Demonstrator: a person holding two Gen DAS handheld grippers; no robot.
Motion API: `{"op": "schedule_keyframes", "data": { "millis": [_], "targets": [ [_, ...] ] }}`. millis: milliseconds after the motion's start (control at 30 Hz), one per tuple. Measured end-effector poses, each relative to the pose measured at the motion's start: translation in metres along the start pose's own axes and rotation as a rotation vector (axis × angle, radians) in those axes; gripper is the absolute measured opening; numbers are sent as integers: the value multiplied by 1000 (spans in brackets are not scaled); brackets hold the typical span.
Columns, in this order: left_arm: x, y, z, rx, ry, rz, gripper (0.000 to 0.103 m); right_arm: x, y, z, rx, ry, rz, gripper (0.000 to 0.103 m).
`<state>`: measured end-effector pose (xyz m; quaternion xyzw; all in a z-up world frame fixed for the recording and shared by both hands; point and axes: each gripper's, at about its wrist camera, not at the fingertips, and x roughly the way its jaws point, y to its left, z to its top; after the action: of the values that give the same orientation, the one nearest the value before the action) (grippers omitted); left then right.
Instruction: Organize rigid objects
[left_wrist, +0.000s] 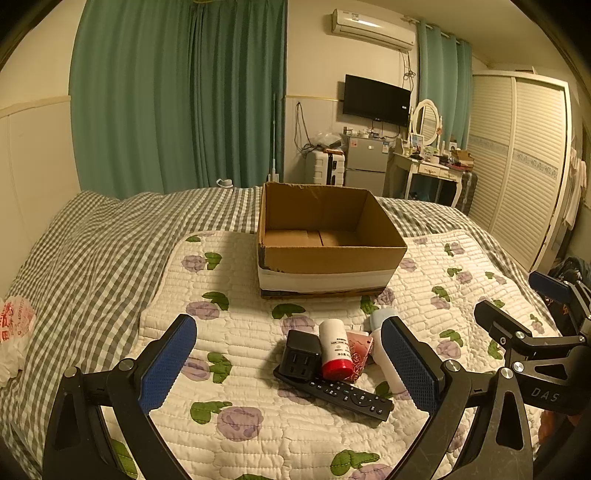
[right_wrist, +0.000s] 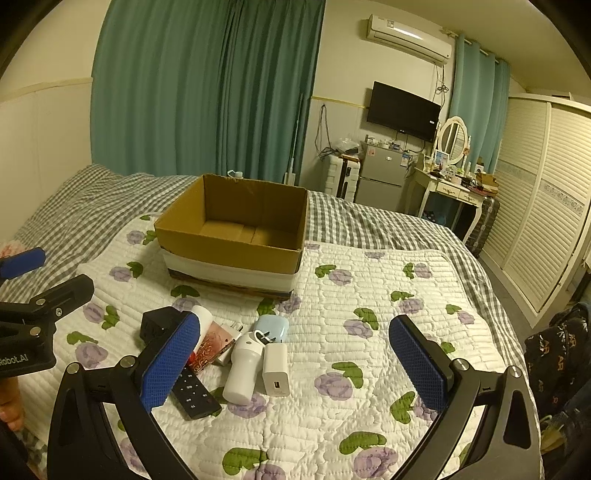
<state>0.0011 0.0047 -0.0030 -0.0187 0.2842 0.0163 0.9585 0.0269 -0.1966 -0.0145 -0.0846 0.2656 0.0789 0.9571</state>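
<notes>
Both hand-held grippers, left (left_wrist: 288, 363) and right (right_wrist: 293, 363), gape wide, holding nothing. The pile sits on the quilt (right_wrist: 369, 280) before the empty box (right_wrist: 236, 236); the bottle (left_wrist: 334, 349) leans on the remote (left_wrist: 334, 391), so grabbing either probably topples things.

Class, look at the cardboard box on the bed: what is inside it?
The cardboard box shows only its bare floor flaps; nothing lies on the part visible. The strip behind its near wall is hidden in both views.

Left gripper (left_wrist: 290, 365) and right gripper (right_wrist: 295, 365) gape, empty.
</notes>
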Motion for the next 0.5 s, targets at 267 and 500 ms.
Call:
{"op": "schedule_keyframes", "data": {
  "millis": [267,500],
  "targets": [
    [1,2,0,-14,1,5,102,-1,1,0,5,2,4,103],
    [4,1,1,-13,2,17,102,3,4,-2,1,18,21,103]
  ]
}}
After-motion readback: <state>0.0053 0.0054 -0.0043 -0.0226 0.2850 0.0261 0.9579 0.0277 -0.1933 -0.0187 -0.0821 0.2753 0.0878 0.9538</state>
